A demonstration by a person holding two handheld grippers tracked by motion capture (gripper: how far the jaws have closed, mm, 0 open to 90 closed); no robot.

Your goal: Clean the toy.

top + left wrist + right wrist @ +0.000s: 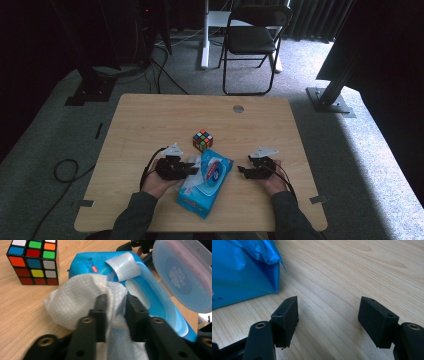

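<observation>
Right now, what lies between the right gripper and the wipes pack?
Bare tabletop: in the right gripper view the right gripper stands open beside the wipes pack.

You face a wooden table [150, 115] on grey carpet [360, 150]; a black folding chair [252, 37] stands beyond, before dark curtains [310, 17].

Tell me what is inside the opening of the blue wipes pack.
A white wipe bulges out of the blue wipes pack, its flip lid standing open; the left hand-held gripper pinches it. The wipes deeper inside are covered.
</observation>
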